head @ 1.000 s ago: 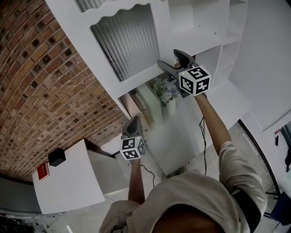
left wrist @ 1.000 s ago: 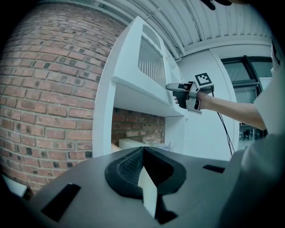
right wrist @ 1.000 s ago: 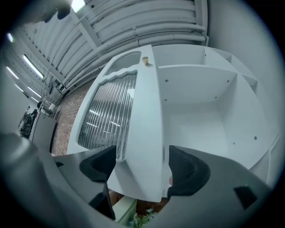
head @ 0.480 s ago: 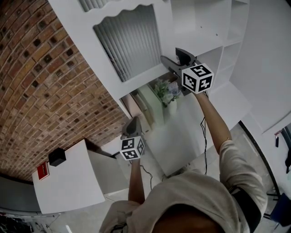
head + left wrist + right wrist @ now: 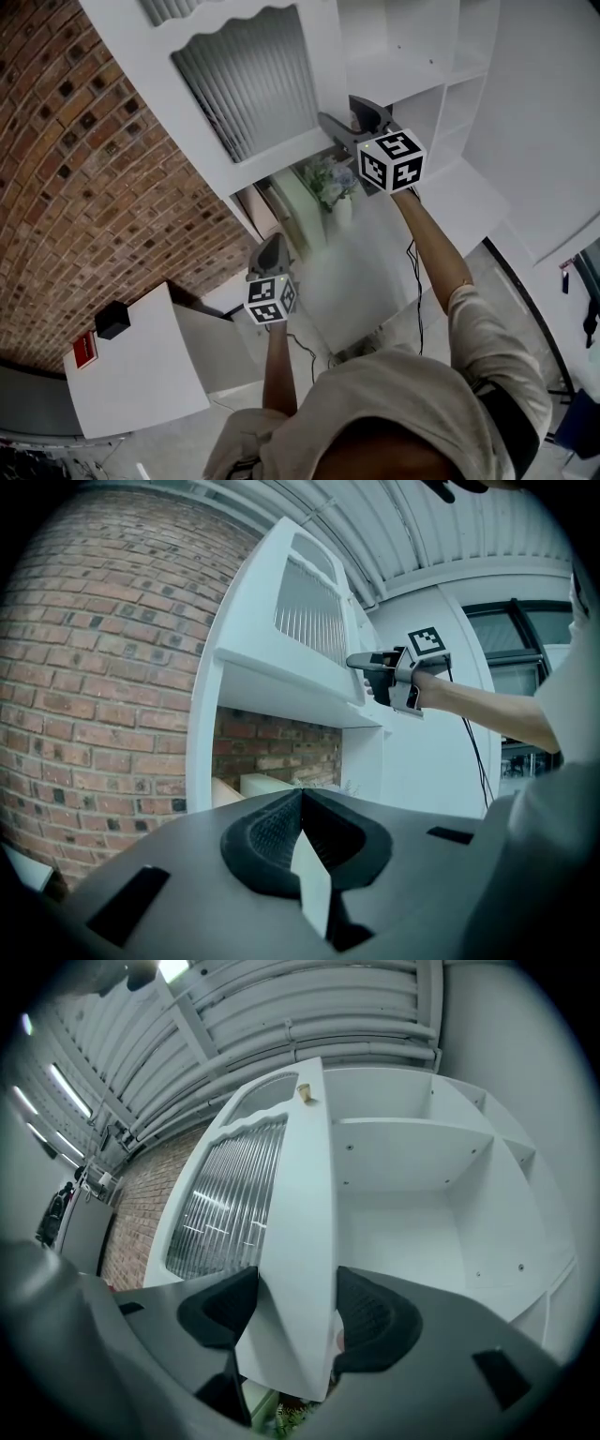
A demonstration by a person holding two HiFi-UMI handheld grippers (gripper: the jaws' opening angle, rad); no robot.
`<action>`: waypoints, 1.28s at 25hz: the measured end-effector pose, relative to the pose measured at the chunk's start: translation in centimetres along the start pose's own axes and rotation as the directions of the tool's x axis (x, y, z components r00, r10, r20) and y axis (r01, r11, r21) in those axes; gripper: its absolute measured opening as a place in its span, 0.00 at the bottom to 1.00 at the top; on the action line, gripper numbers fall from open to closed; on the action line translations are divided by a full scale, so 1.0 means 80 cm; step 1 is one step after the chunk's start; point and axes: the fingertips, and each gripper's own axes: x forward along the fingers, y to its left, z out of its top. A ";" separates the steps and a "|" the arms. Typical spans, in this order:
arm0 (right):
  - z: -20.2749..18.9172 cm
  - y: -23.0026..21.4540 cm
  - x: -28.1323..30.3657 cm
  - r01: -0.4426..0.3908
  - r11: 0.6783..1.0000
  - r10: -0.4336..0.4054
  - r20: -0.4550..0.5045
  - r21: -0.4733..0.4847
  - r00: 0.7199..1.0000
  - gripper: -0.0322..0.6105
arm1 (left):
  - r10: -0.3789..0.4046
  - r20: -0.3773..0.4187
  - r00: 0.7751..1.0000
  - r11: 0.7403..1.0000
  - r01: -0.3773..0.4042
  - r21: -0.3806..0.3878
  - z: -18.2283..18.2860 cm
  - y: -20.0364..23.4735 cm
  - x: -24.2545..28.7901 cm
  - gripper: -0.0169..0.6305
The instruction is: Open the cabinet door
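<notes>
The white cabinet door (image 5: 246, 80) has a ribbed glass panel and stands partly swung out from the cabinet. My right gripper (image 5: 342, 127) is raised to its lower free corner. In the right gripper view the door's edge (image 5: 291, 1241) runs between the two pads (image 5: 220, 1307), and the jaws are closing, with both pads touching its faces. A small brass knob (image 5: 303, 1093) sits high on that edge. My left gripper (image 5: 272, 251) hangs lower, apart from the door, shut with nothing in it (image 5: 300, 803). It looks towards the door (image 5: 309, 621) and the right gripper (image 5: 370, 663).
Open white shelves (image 5: 412, 1147) lie behind the door. A potted plant (image 5: 333, 183) stands in the niche below. The brick wall (image 5: 84, 187) fills the left. A white box (image 5: 141, 366) with a black object (image 5: 112, 319) sits at the lower left. A cable (image 5: 417, 281) hangs beside the right arm.
The right gripper has stayed at the door's lower corner. The door and gripper sit slightly further left and higher in the head view. The left gripper has barely moved.
</notes>
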 end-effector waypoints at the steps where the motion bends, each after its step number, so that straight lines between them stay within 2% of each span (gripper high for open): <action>1: 0.000 0.000 -0.003 0.003 1.000 -0.003 -0.001 -0.002 1.000 0.48 | 0.002 -0.001 1.000 1.000 -0.002 -0.001 -0.001 -0.004 -0.003 0.07; 9: 0.008 0.010 -0.037 0.003 1.000 -0.003 0.005 -0.014 1.000 0.46 | 0.032 -0.001 0.999 0.999 -0.032 -0.011 -0.013 -0.023 -0.031 0.07; 17: 0.018 0.031 -0.078 0.023 0.999 -0.023 0.001 -0.038 1.000 0.40 | 0.000 0.010 1.000 1.000 0.000 -0.008 -0.014 -0.040 -0.059 0.07; 25: 0.030 0.062 -0.121 0.125 0.990 -0.125 -0.003 -0.070 0.992 0.36 | -0.094 0.033 0.995 0.996 0.094 0.006 -0.009 -0.035 -0.091 0.07; 32: 0.047 0.105 -0.167 0.251 0.963 -0.252 -0.001 -0.094 0.968 0.33 | -0.186 0.027 0.982 0.983 0.186 0.002 -0.017 -0.020 -0.139 0.07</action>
